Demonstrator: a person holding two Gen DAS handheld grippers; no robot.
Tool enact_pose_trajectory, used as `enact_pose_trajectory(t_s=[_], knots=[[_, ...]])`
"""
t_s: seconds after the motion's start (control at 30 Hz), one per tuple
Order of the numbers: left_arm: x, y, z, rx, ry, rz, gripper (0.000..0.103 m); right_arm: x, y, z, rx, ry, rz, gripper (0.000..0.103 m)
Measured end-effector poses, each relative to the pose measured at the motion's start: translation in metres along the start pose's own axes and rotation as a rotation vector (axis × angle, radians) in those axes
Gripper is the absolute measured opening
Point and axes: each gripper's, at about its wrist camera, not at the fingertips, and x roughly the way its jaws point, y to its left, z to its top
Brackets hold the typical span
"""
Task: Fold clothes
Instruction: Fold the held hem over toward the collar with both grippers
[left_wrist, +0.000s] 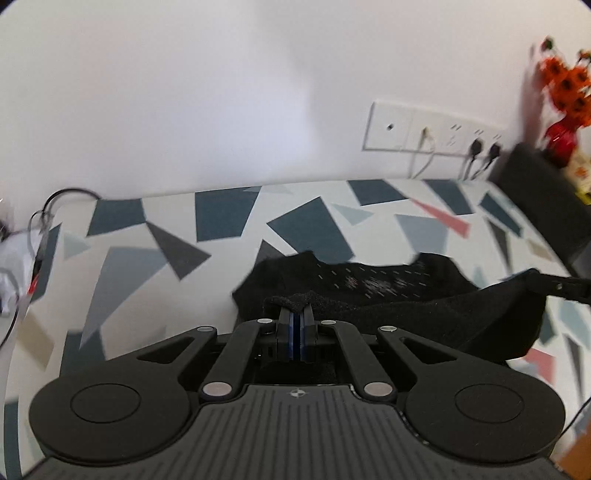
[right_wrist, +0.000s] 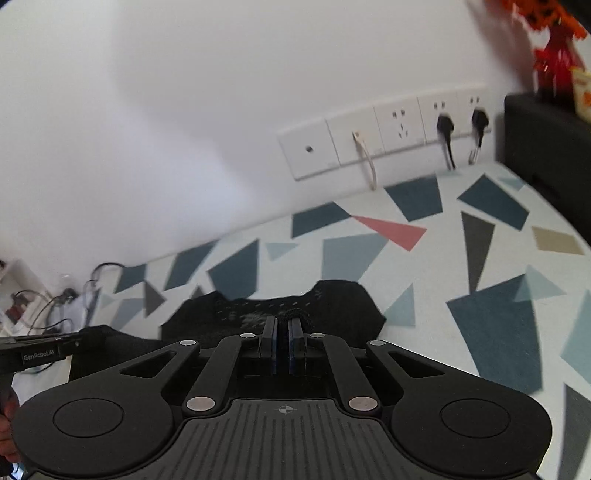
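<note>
A black knitted garment with a pale dashed pattern lies partly on the patterned tablecloth, and its near edge is lifted. My left gripper is shut on a bunched bit of that edge. My right gripper is shut on another bit of the same garment. The fabric stretches between the two. In the left wrist view the right gripper comes in from the right edge. In the right wrist view the left gripper shows at the left edge.
A white wall with a row of sockets and plugged cables stands behind the table. A black box with a red vase of orange flowers is at the back right. Loose cables and white items lie at the left end.
</note>
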Motion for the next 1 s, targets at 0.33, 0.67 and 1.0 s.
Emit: enact_pose_trajectory(t_s=[0.33, 0.67, 1.0], knots=[[0.110, 0.004, 0.001, 0.041, 0.087, 0.047, 0.046, 0.102, -0.043, -0.002, 0.034, 0.061, -0.131, 0.009], [0.033, 0.030, 0.004, 0.042, 0.014, -0.187, 0.056, 0.050, -0.002, -0.010, -0.138, 0.054, -0.060, 0.050], [0.065, -0.027, -0.046, 0.192, 0.146, -0.156, 0.052, 0.090, 0.032, -0.049, -0.322, 0.180, -0.170, 0.048]])
